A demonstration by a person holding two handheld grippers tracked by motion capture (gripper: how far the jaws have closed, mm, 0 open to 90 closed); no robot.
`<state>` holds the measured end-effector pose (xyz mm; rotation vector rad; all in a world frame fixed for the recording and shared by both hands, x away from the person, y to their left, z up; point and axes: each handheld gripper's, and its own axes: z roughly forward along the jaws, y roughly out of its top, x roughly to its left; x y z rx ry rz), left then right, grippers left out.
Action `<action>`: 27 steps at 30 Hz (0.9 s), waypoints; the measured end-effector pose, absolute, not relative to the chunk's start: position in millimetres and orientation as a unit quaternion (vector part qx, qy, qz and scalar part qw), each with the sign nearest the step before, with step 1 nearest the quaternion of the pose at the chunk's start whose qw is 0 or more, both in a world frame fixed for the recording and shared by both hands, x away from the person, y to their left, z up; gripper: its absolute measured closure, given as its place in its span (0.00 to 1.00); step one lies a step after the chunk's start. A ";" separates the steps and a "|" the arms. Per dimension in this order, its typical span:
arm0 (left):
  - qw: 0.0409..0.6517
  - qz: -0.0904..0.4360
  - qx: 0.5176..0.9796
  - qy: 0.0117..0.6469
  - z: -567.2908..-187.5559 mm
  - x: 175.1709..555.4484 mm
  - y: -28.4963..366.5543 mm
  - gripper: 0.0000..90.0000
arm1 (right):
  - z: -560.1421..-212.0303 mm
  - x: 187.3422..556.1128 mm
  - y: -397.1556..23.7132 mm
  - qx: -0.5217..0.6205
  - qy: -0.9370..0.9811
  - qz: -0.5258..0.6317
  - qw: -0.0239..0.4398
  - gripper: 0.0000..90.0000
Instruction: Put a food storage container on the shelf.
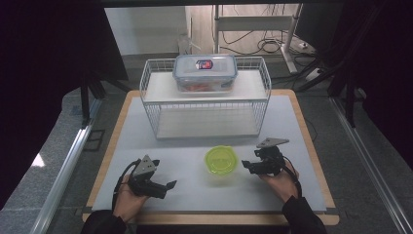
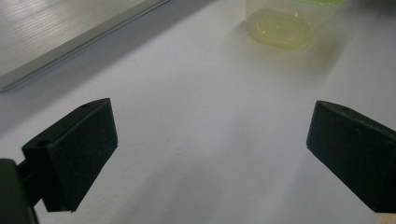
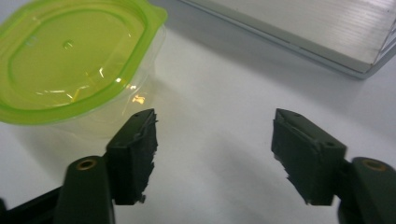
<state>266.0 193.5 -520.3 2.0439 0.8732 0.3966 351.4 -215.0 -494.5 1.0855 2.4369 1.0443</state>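
The counter (image 1: 146,146) is a wide grey-white sheet on a wooden board. At its far side stands a white wire rack (image 1: 155,87) with a shelf on top, and on that shelf sits a clear storage box (image 1: 204,73) with a snap-on lid. The lid bears a small red and blue label (image 1: 203,64), but its writing is too small to read. Something orange-red shows dimly inside the box.

Near the front middle of the counter, well apart from the rack, stands a small clear tub with a lime-green lid (image 1: 221,161). No writing can be made out on it.

The left claw (image 1: 165,187) rests low at the front left, held by the person's left hand (image 1: 127,200), with its jaws spread wide and nothing between them. In the left gripper view the tub (image 2: 280,25) lies ahead and off to the right, well apart from the jaws.

The right claw (image 1: 247,166) sits just beside the tub's right edge, held by the right hand (image 1: 281,181). Its jaws are spread and pinch nothing. In the right gripper view the tub (image 3: 70,60) lies up and to the left, just beyond one jaw's tip and outside the gap, where bare counter shows.
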 end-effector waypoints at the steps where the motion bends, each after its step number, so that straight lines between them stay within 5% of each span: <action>1: 0.428 0.159 0.818 0.349 -520.3 265.9 193.4 0.02 | -493.6 351.5 -215.8 0.374 0.842 0.364 0.135 0.32; 17: 0.427 0.158 0.819 0.348 -520.7 266.1 192.6 0.02 | -471.7 350.5 -217.5 0.392 0.816 0.421 0.062 0.41; 27: 0.425 0.159 0.820 0.349 -521.3 266.6 192.1 0.03 | -477.2 368.7 -205.3 0.386 0.812 0.438 -0.006 0.60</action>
